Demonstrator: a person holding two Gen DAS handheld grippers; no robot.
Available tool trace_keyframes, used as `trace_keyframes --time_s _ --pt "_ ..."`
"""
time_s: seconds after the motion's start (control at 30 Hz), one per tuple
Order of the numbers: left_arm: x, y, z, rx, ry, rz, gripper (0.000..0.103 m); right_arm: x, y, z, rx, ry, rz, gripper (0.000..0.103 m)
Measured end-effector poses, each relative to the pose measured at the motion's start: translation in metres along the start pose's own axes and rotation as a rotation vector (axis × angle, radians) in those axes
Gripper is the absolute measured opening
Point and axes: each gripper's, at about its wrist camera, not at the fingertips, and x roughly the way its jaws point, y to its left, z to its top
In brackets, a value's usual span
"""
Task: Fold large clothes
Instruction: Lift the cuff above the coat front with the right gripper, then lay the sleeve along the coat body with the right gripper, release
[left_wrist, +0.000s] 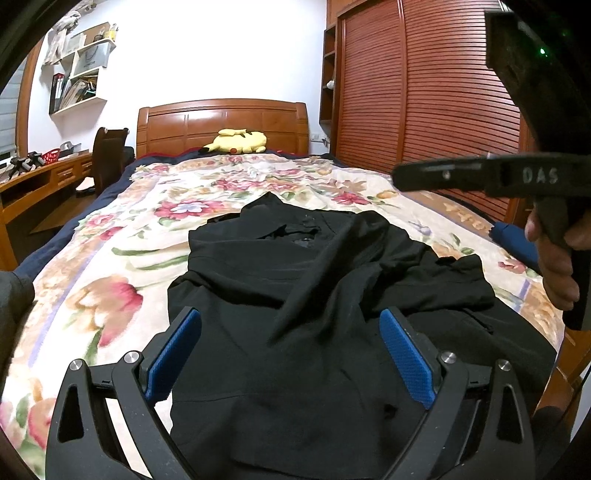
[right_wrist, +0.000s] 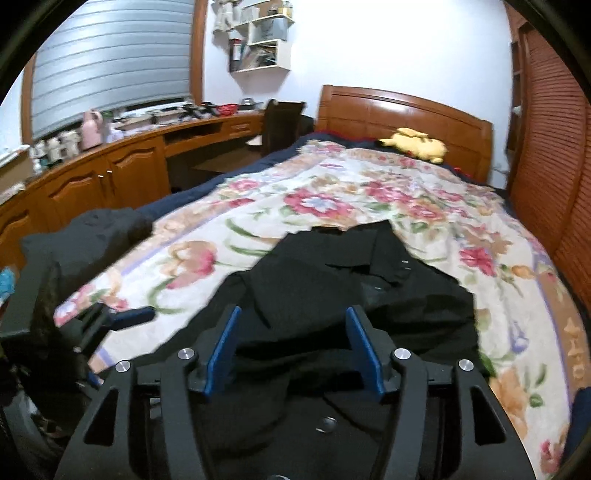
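The black garment (left_wrist: 295, 280) lies crumpled in the lower middle of both views, on the flowered bedspread (left_wrist: 110, 236) of the bed, its near hem running under the cameras and its collar end reaching toward the centre of the frame. By its looks it is a soft, limp, rather heavy cloth: it drapes in thick ridges, one long fold running diagonally across the middle of the left wrist view, so it should sag and slide when lifted and will not keep a crease by itself. The left gripper (left_wrist: 290, 354) hovers over the near part with its jaws released and wide, nothing between the blue pads. The right gripper (right_wrist: 291, 347) likewise stands with jaws apart above a bunched ridge, gripping nothing. The best holds are probably single edges, a hem corner or a shoulder seam, rather than the heaped middle, where several layers could be pinched together. A sleeve bundled at right of the left wrist view probably needs spreading first.
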Motion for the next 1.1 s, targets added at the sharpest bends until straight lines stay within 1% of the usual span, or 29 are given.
trace_keyframes --time_s 0.13,0.27,0.37,0.47,0.5,0.57,0.63,0.77,1.0,1.1 --pt "0.003 -0.001 -0.001 0.01 0.01 0.005 0.097 0.008 -0.022 -0.019 0.05 0.035 -0.08 0.061" --pt "0.005 -0.002 -0.004 0.016 0.019 0.008 0.097 0.024 -0.05 -0.051 0.114 0.077 -0.14 0.061" --pt "0.007 -0.004 -0.007 0.028 0.033 0.013 0.097 0.04 -0.07 -0.079 0.176 0.129 -0.157 0.061" --pt "0.009 -0.003 -0.011 0.01 0.056 -0.018 0.097 0.055 -0.081 -0.103 0.21 0.173 -0.164 0.061" --pt "0.009 -0.003 -0.012 0.007 0.06 -0.019 0.097 0.06 -0.083 -0.11 0.216 0.186 -0.166 0.061" --pt "0.008 -0.004 -0.015 0.018 0.065 -0.001 0.097 0.07 -0.088 -0.116 0.22 0.215 -0.196 0.061" --pt "0.007 -0.006 -0.017 0.023 0.068 0.009 0.097 0.077 -0.092 -0.117 0.238 0.23 -0.202 0.061" --pt "0.006 -0.006 -0.023 0.022 0.079 0.023 0.097 0.084 -0.097 -0.122 0.285 0.217 -0.151 0.065" --pt "0.001 0.0 -0.035 0.005 0.103 0.047 0.097 0.085 -0.091 -0.128 0.272 0.177 -0.183 0.066" --pt "-0.003 0.005 -0.04 -0.013 0.111 0.049 0.097 0.077 -0.094 -0.129 0.299 0.135 -0.195 0.066"
